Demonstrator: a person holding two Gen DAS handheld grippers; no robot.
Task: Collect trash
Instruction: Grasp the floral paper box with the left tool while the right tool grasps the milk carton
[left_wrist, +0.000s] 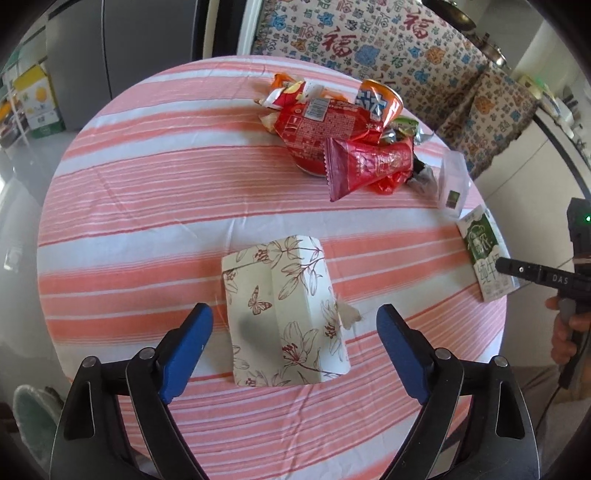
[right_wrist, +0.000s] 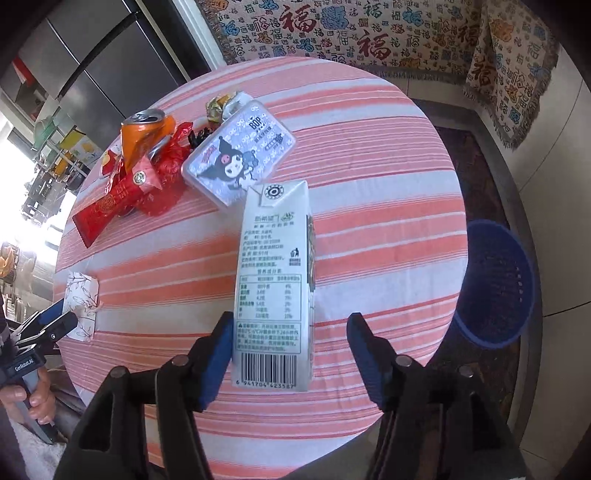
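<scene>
Striped round table (right_wrist: 369, 155), blue bin (right_wrist: 498, 284) beside it. My right gripper (right_wrist: 290, 354) straddles the milk carton (right_wrist: 275, 280), left pad touching, right pad clear. Likely light, stiff-walled, crushable: pinch flat sides. My left gripper (left_wrist: 295, 350) wide around floral tissue pack (left_wrist: 284, 314).

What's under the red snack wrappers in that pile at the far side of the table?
An orange can pokes out behind the red wrappers, with crumpled foil beside them. Whatever lies beneath the pile is covered.

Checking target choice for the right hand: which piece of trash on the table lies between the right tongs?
The white milk carton, lying flat between the right tongs. The floral tissue pack, cartoon-printed plastic box and red wrappers lie farther off.
</scene>
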